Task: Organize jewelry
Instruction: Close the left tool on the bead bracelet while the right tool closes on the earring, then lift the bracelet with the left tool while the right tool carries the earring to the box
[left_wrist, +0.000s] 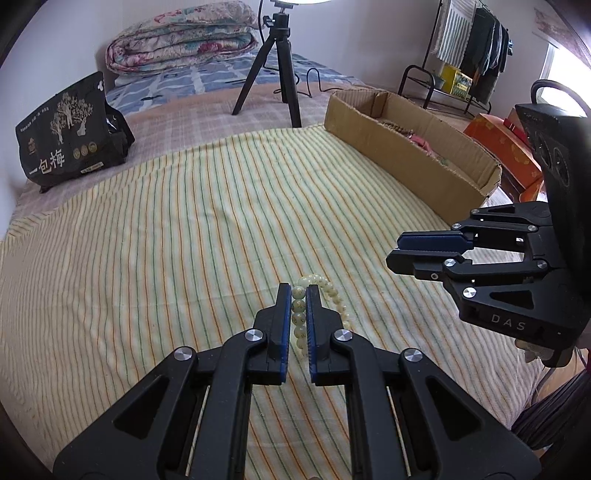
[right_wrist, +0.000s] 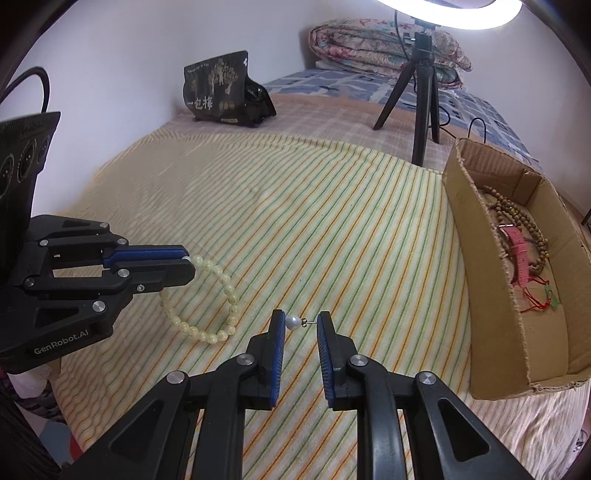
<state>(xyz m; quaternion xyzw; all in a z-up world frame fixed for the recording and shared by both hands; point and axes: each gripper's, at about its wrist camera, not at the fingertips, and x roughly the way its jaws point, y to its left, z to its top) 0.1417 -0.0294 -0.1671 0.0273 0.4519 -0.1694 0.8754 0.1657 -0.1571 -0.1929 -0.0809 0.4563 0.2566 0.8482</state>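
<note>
while the left gripper (left_wrist: 298, 291) pinches the pale bead bracelet (right_wrist: 207, 295) at lower centre, hiding part of it, right gripper (right_wrist: 301, 321) spans pearl earring (right_wrist: 293, 322), grip unclear

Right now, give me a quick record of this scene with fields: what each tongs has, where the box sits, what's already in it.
surface: striped cloth over a bed
left tongs: shut on the pale bead bracelet, which rests partly on the cloth
right tongs: pearl stud spans the gap, pearl against one finger, post tip at the other
cardboard box: on the cloth, to the right tongs' right
already in box: brown bead strand, pink strap, red cord with green charm
behind: black bag, tripod
</note>
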